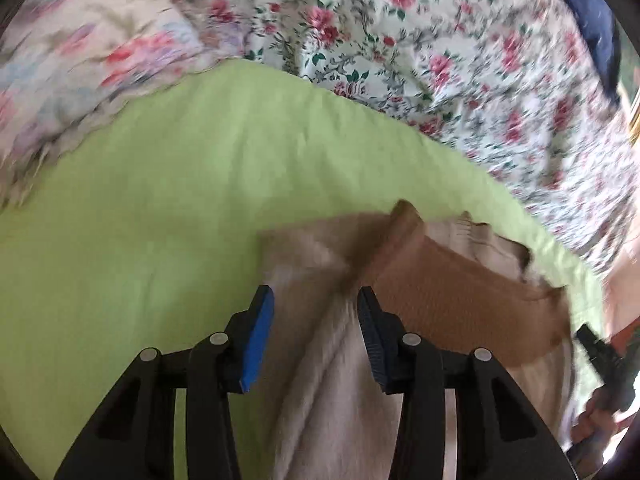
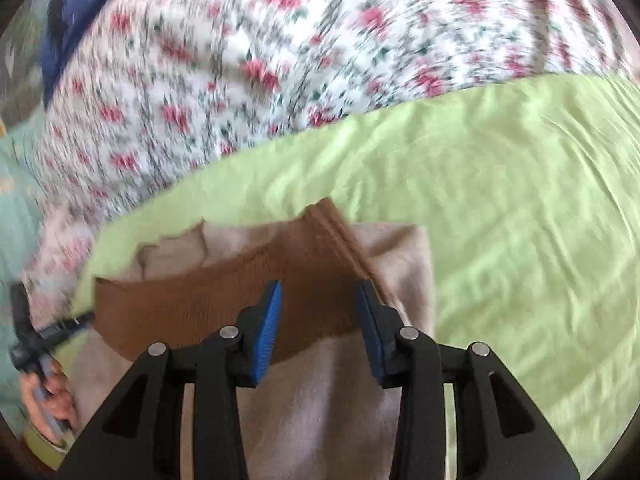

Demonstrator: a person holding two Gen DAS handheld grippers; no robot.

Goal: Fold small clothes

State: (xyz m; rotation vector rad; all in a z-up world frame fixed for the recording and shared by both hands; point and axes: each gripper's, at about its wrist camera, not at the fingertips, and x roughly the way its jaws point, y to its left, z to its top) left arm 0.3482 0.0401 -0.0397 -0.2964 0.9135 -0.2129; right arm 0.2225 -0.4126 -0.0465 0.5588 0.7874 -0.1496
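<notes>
A small beige garment with a brown ribbed band lies partly folded on a lime-green sheet. My left gripper hovers over its beige part, jaws apart, no cloth pinched between them. In the right wrist view the same garment shows with the brown band across it. My right gripper stands open above that band, and its pads grip nothing. Each gripper appears at the edge of the other's view: the right one and the left one, each with a hand on it.
A floral bedcover lies bunched beyond the green sheet, and shows again in the right wrist view. A dark blue cloth sits at the far corner. Both pictures are blurred by motion.
</notes>
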